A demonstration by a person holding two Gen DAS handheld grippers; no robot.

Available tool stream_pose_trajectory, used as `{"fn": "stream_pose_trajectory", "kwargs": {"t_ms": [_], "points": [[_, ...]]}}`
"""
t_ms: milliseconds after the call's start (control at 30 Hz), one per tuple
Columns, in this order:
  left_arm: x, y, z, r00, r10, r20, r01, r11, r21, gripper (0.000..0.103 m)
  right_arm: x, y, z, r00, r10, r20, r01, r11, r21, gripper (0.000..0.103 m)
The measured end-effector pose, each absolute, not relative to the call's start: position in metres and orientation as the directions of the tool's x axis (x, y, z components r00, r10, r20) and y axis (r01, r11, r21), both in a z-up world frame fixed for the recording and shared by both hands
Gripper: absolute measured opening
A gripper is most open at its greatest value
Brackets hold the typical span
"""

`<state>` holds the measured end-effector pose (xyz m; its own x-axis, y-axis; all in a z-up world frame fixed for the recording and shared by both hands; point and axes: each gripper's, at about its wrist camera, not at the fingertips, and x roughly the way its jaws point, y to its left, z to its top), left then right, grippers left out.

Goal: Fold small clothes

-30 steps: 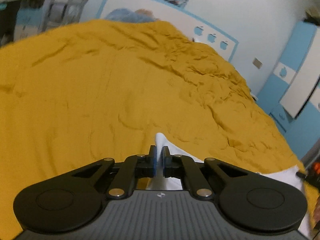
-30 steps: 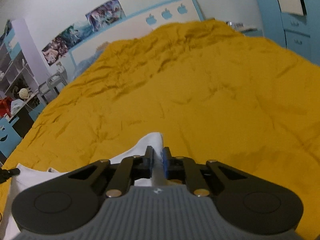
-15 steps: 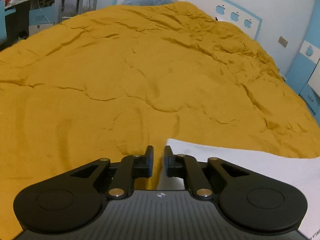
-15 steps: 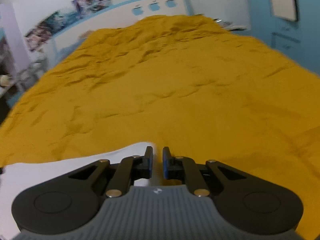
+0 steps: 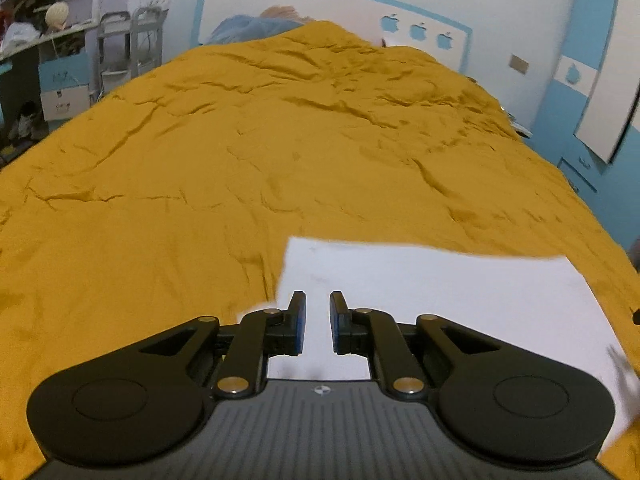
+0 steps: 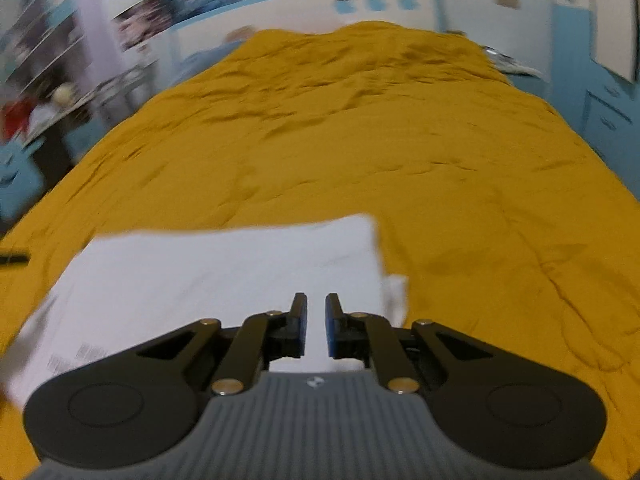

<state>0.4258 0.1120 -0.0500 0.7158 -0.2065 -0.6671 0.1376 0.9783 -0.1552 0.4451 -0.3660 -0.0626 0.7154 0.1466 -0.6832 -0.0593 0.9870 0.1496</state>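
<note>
A white garment [image 5: 440,292] lies folded flat on the mustard-yellow bedspread [image 5: 240,152], with a straight far edge. My left gripper [image 5: 318,308] is open a little and empty, above the garment's left corner. In the right wrist view the same garment [image 6: 224,276] lies flat with a printed label near its left edge. My right gripper [image 6: 316,308] is open a little and empty, above the garment's right part. A small flap of white cloth [image 6: 396,292] sticks out at the right corner.
The bedspread [image 6: 400,140] stretches far ahead to a white and blue headboard [image 5: 320,12]. Shelves and a metal rack [image 5: 128,48] stand on the left. Blue cabinets [image 5: 592,92] stand on the right. The tip of a dark object [image 6: 14,258] shows at the left edge.
Both grippers were shut on the white garment a second ago. They let go of it, opened a little and drew back. The garment now lies flat.
</note>
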Motion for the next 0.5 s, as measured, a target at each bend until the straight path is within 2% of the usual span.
{"fn": "stream_pose_trajectory", "kwargs": {"t_ms": [167, 267, 433, 500], "points": [[0.375, 0.102, -0.061, 0.713, -0.197, -0.673, 0.146, 0.98, -0.132, 0.013, 0.39, -0.339, -0.066, 0.712, 0.146, -0.686, -0.116, 0.989, 0.09, 0.005], [0.35, 0.104, -0.076, 0.72, -0.19, -0.667, 0.124, 0.982, -0.145, 0.012, 0.365, -0.342, -0.084, 0.704, 0.142, -0.696, -0.079, 0.989, 0.122, 0.005], [0.34, 0.116, -0.108, 0.681, -0.111, -0.724, 0.038, 0.993, -0.116, 0.009, 0.337, -0.355, -0.122, 0.675, 0.067, -0.735, 0.033, 0.992, 0.121, 0.005], [0.339, 0.122, -0.124, 0.656, -0.104, -0.748, 0.01, 0.992, -0.129, 0.009, 0.325, -0.36, -0.136, 0.674, 0.077, -0.735, 0.058, 0.986, 0.156, 0.001]]}}
